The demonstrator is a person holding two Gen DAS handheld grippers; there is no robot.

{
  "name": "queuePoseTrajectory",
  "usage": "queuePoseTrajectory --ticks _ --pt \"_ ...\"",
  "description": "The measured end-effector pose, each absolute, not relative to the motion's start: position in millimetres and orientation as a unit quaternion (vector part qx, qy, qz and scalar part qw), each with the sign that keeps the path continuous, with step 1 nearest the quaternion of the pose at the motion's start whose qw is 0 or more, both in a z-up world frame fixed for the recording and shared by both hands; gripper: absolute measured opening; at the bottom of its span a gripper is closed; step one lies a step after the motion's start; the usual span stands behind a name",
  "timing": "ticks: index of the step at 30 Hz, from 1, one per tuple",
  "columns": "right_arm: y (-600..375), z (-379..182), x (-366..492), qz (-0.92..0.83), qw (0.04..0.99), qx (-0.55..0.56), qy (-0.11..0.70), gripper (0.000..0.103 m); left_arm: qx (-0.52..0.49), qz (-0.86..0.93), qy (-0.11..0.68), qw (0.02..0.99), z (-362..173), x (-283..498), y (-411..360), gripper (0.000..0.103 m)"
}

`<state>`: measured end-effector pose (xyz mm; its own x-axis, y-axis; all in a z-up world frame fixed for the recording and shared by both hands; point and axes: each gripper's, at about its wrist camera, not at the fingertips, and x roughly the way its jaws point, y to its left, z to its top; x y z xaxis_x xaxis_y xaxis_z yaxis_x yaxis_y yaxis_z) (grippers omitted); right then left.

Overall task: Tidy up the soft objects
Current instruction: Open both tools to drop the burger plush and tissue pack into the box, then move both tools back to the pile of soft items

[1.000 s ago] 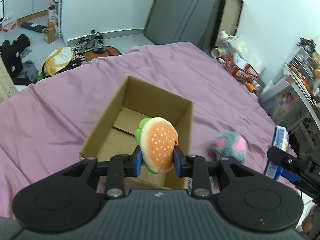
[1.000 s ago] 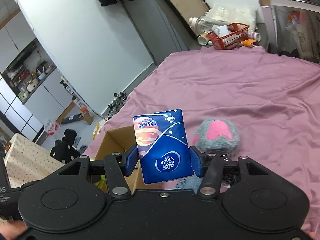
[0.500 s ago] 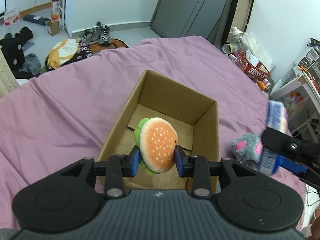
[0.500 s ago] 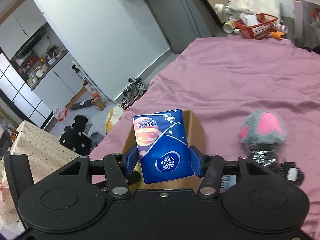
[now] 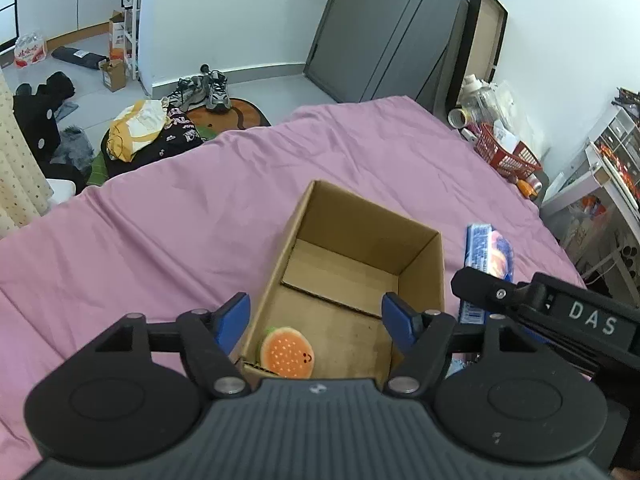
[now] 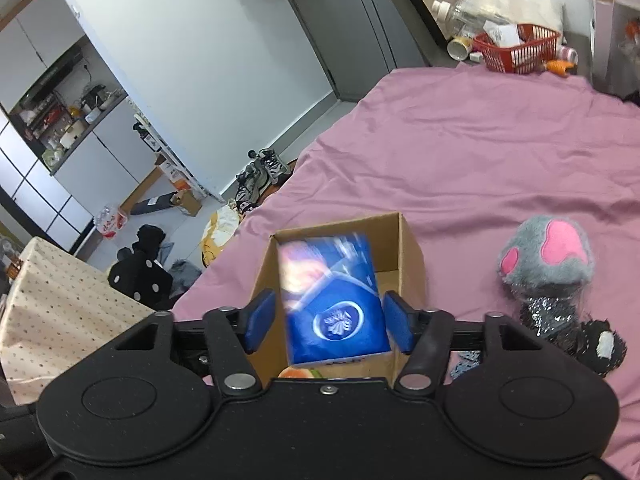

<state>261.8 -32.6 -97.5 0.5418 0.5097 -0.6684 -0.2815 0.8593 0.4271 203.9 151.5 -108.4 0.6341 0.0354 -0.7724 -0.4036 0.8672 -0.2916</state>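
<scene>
Fingers (image 5: 234, 316) spread above box (image 5: 420, 236); burger (image 5: 286, 352) inside.

Premises: a lived-in home bedroom. A bed with a pink sheet (image 5: 224, 208) fills the near scene. Shoes (image 5: 208, 90) and clothes (image 5: 160, 132) lie on the far floor, kitchen cabinets (image 6: 60, 184) far left.

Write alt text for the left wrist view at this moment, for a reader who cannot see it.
The left gripper hangs open over a cardboard box on a purple bedsheet, with a burger plush lying in the box's near corner. At right, the right gripper has a blue tissue pack between its fingers beside the box.
</scene>
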Motion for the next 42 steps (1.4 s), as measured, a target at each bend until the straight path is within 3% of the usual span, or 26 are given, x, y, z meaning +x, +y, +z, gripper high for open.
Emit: queuePoseTrajectory --ticks 2,5,13,20,42 --pt "-38.1 -93.6 258.4 0.222 0.871 0.141 0.416 0.083 -0.229 0.125 0.405 0.876 -106.4 202.6 152.7 0.073" --pt "-47.6 -86.5 252.9 0.218 0.875 0.14 0.409 0.087 -0.227 0.131 0.407 0.875 -102.5 201.3 151.7 0.082" --pt "-87.5 -65.8 237.7 0.208 0.89 0.137 0.381 0.103 -0.215 0.126 0.407 0.879 -87.1 196.4 134.5 0.087" --pt "-119.6 -55.3 229.7 0.207 0.898 0.132 0.367 0.103 -0.2 0.115 0.391 0.891 -71.6 190.3 109.6 0.102" --pt "-202.1 -54.7 219.1 0.204 0.896 0.127 0.375 0.103 -0.159 0.084 0.377 0.909 -39.2 176.7 31.2 0.103"
